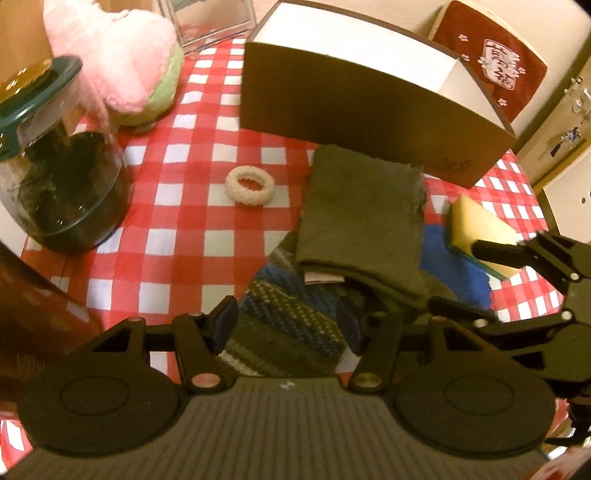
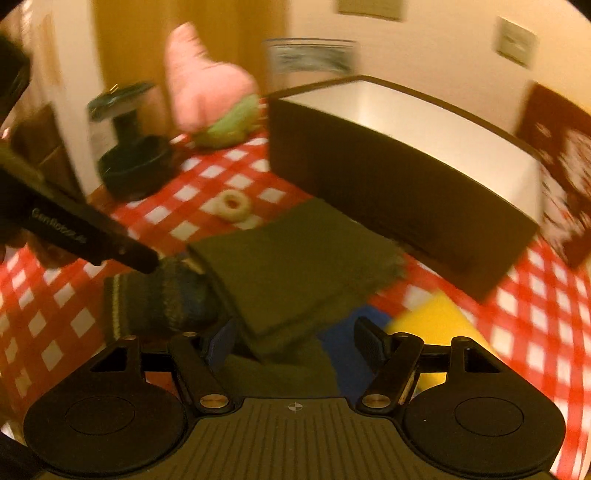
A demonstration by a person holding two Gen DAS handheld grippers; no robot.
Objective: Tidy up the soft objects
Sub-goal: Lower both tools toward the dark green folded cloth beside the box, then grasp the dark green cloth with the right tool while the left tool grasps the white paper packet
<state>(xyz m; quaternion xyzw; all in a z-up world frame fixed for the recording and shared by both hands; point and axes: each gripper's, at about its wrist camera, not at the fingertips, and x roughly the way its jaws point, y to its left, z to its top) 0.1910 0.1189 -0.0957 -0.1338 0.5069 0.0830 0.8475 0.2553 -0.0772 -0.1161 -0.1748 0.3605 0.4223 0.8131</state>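
A striped knit piece (image 1: 288, 317) lies on the checked tablecloth, partly under a folded olive cloth (image 1: 362, 206). My left gripper (image 1: 286, 323) is open, its fingers on either side of the knit piece. A blue cloth (image 1: 454, 266) and a yellow sponge (image 1: 480, 229) lie to the right. My right gripper (image 2: 295, 341) is open above the near edge of the olive cloth (image 2: 295, 266) and the blue cloth (image 2: 347, 332). In the left wrist view the right gripper (image 1: 456, 275) reaches in over the sponge. A white scrunchie (image 1: 250, 184) and a pink and green plush (image 1: 110, 55) lie farther back.
A brown box (image 1: 369, 103) with a white inside stands open behind the cloths. A glass jar (image 1: 66, 177) with a green lid stands at the left, a clear container (image 1: 210, 22) at the back. A chair with a red cushion (image 1: 491, 62) is beyond the table edge.
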